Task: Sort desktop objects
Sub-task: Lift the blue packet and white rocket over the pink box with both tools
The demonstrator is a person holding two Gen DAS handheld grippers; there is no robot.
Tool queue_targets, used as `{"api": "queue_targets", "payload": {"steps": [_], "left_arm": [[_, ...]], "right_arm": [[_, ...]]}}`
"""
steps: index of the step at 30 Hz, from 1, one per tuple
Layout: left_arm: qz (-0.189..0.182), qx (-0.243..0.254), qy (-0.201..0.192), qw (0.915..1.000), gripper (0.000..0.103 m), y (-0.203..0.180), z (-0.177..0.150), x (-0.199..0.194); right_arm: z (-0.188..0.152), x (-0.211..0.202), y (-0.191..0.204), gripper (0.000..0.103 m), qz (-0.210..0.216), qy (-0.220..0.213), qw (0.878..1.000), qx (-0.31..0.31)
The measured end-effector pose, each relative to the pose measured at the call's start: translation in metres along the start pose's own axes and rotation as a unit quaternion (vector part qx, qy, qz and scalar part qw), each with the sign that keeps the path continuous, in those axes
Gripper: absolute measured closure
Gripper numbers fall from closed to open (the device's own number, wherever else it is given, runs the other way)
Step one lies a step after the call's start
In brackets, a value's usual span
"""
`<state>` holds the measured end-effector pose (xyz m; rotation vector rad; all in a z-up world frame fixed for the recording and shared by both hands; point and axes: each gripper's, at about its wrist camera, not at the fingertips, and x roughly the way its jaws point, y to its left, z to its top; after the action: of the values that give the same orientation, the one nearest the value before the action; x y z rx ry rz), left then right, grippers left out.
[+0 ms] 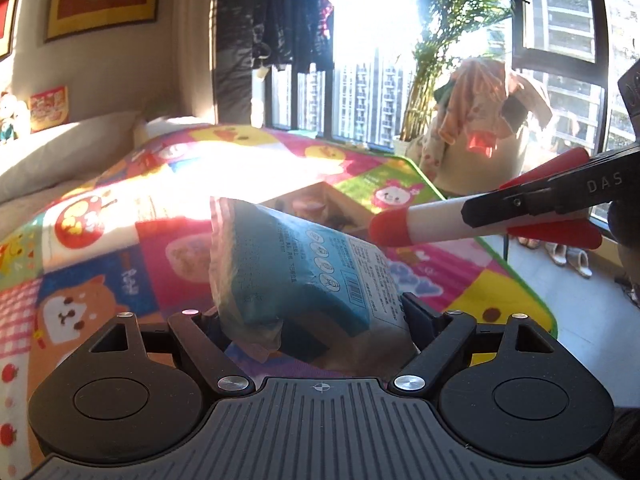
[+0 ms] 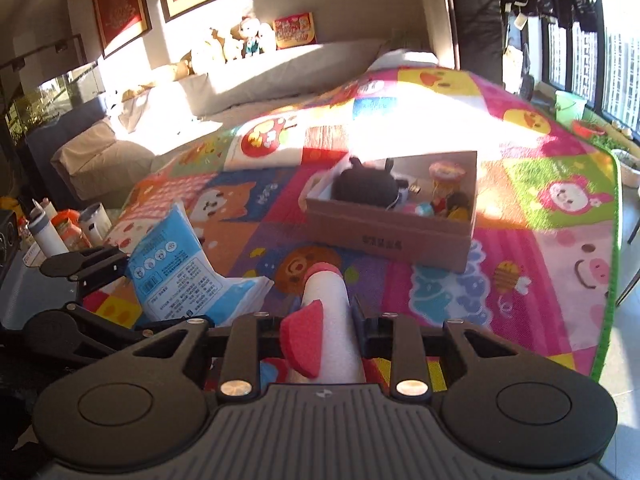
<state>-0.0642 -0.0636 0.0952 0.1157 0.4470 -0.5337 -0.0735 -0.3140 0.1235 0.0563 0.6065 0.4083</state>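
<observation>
We're holding blue tissue pack (image 1: 296, 264) clamped in left gripper (image 1: 308, 316), foam rocket (image 2: 326, 316) pinched in right gripper (image 2: 316, 332). Both lifted clear above play mat (image 2: 540, 184), likely heading for cardboard box (image 2: 392, 236) ahead, already part-filled.

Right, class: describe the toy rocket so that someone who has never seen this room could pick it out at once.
Start at the patchwork cartoon mat and find the cardboard box on it. In front of the box, raised above the mat, the right gripper has its jaws shut on the rocket. Unlike the blue packet beside it, it is a white foam tube with a red nose and fins.
</observation>
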Motion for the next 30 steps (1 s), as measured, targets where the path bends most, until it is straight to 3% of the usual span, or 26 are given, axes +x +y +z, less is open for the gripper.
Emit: {"api": "queue_targets", "payload": {"steps": [4, 9, 16, 20, 23, 26, 30], "left_arm": [[-0.004, 0.007, -0.022, 0.9997, 0.015, 0.003, 0.037, 0.025], [-0.02, -0.018, -0.022, 0.9994, 0.016, 0.018, 0.074, 0.076], [-0.04, -0.083, -0.009, 0.9957, 0.016, 0.053, 0.107, 0.168], [-0.049, -0.164, 0.039, 0.9844, 0.015, 0.086, 0.118, 0.238], [-0.028, -0.161, 0.077, 0.9836, 0.015, 0.093, 0.113, 0.277], [-0.022, -0.157, 0.106, 0.9816, 0.008, 0.097, 0.102, 0.275], [-0.016, -0.137, 0.069, 0.9881, 0.003, 0.094, 0.089, 0.225]], "right_arm": [[0.027, -0.038, -0.014, 0.075, 0.0, -0.077, 0.997, 0.015], [0.049, -0.051, -0.034, 0.075, -0.012, -0.129, 0.991, 0.023], [0.062, -0.023, -0.077, 0.075, -0.028, -0.134, 0.99, 0.04], [0.065, 0.005, -0.107, 0.075, -0.035, -0.124, 0.989, 0.066], [0.065, 0.026, -0.123, 0.075, -0.03, -0.115, 0.989, 0.09], [0.062, 0.045, -0.133, 0.075, -0.029, -0.104, 0.989, 0.102], [0.059, 0.067, -0.138, 0.075, -0.032, -0.085, 0.991, 0.101]]}}
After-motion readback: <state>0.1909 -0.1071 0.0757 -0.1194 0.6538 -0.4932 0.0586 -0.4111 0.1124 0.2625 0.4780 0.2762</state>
